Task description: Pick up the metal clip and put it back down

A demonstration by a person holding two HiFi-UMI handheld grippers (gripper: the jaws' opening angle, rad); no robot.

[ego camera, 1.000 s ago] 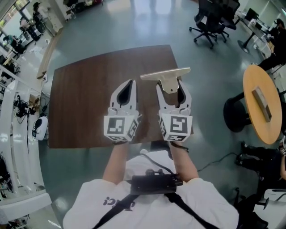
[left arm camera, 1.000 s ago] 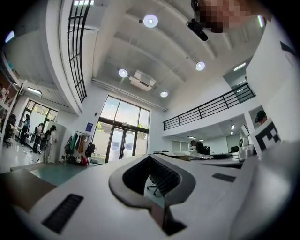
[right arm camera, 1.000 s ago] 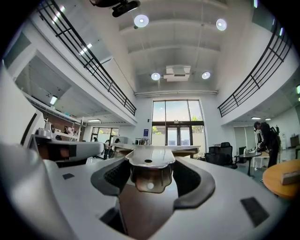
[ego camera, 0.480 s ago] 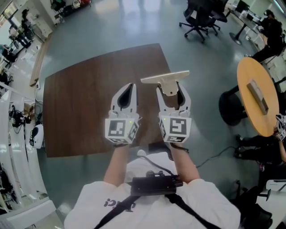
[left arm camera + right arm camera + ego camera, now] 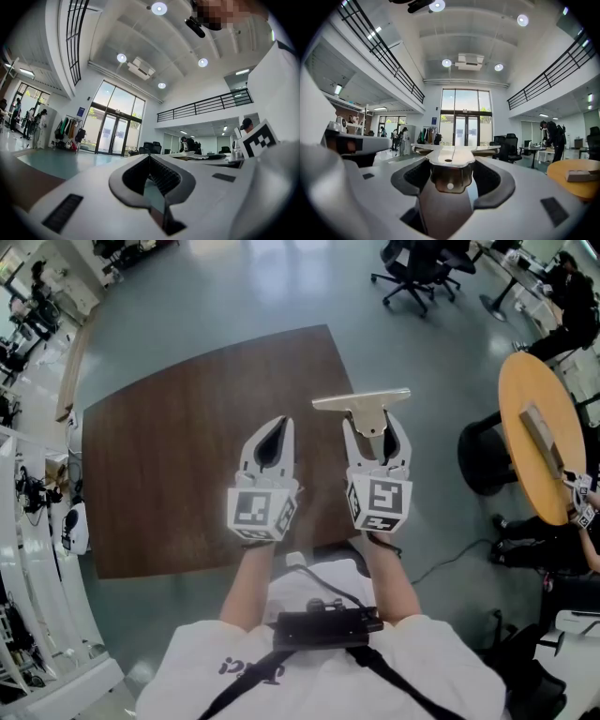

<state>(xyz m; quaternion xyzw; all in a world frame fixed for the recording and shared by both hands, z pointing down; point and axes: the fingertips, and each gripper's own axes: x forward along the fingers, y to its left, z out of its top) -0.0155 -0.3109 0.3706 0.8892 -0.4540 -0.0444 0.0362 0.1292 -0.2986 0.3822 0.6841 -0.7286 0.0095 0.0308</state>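
Since its right edge is close by, table [image 5: 169,446]: narrow landing margin. Right tool [image 5: 376,427]: clamped on clip [image 5: 362,400], above that edge. Left tool [image 5: 277,424]: jaws together, empty, over table. Clip: bar seems to overhang the edge; released here, it likely tips off.

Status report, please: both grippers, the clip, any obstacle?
Right gripper shut on clip, clip in the air by the right edge of the table. Left gripper shut, empty. No obstacle seen nearby.
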